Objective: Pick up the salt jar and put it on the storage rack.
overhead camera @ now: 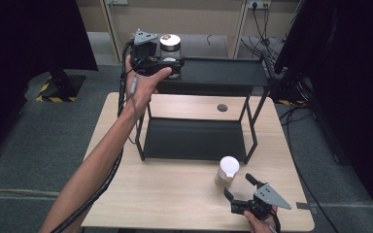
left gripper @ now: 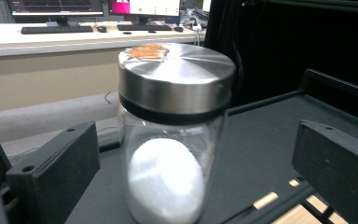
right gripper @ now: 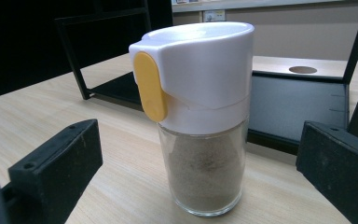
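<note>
Grey carpet and dark curtains frame a pale wooden bench (overhead camera: 175, 194) that carries a black two-tier metal shelf (overhead camera: 199, 138) — its upper tier stands at about 12 o'clock in the high view, its lower tray near the middle. On the upper tier's left end stands a glass jar (overhead camera: 170, 48), upright, its long axis vertical, capped by a brushed-steel lid with a small orange patch on top and holding a smooth white mass low inside. The left gripper (overhead camera: 167, 63) sits right at it: in the left gripper view the jar (left gripper: 170, 140) stands dead ahead between the two black jaws, which are spread wide with clear air on either side, nothing gripped. At about 5 o'clock on the bench stands a small shaker (overhead camera: 227, 171) — clear glass body, glossy white plastic cap, a yellow oval tab on its side, grey-brown powder inside. The right gripper (overhead camera: 238, 187) lies just short of it toward the near edge, pointing to roughly 11 o'clock; in the right gripper view the shaker (right gripper: 200, 116) stands upright ahead and between the parted jaws, untouched. Each thing is nearer its own hand, and both offer round, slick, hard walls, so I judge a level squeeze across the body, below the caps, suits best.
</note>
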A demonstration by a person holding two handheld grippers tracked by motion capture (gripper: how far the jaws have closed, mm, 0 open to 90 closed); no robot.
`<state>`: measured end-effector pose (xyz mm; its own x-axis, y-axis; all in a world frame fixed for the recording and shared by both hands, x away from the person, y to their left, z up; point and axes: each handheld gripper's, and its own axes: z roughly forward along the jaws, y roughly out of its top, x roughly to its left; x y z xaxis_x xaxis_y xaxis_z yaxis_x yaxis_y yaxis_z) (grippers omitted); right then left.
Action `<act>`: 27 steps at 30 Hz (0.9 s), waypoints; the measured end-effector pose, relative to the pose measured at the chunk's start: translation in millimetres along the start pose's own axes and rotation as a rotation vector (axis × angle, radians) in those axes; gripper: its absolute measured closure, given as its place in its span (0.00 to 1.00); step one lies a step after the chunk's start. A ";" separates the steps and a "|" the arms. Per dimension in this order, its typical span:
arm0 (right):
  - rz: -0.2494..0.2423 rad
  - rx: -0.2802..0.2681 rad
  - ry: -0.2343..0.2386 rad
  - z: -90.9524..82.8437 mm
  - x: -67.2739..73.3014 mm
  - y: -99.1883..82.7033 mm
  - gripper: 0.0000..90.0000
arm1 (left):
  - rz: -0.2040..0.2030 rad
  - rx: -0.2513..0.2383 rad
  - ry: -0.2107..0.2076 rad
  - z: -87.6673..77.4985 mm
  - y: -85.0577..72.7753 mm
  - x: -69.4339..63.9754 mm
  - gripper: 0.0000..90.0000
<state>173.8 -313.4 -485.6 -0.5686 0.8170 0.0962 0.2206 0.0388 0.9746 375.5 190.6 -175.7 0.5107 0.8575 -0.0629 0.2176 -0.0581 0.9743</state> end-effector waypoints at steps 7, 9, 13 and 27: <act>0.000 0.000 0.000 0.0 -0.2 -0.1 0.01 | -0.012 0.007 -0.031 -11.4 -10.5 -2.0 0.01; 0.001 0.001 -0.001 0.0 -0.1 0.0 0.01 | -0.010 0.003 -0.044 -14.6 -14.0 -2.2 0.01; 0.000 0.001 -0.002 0.1 -0.1 -0.1 0.01 | -0.010 -0.007 -0.072 -21.7 -20.1 -3.0 0.01; 0.001 0.001 -0.002 0.0 -0.1 -0.2 0.01 | 0.016 -0.018 -0.179 -42.0 -49.3 -5.5 0.01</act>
<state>173.8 -313.5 -485.9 -0.5668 0.8182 0.0968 0.2217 0.0384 0.9744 327.1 210.2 -214.4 0.6542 0.7518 -0.0828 0.1936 -0.0606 0.9792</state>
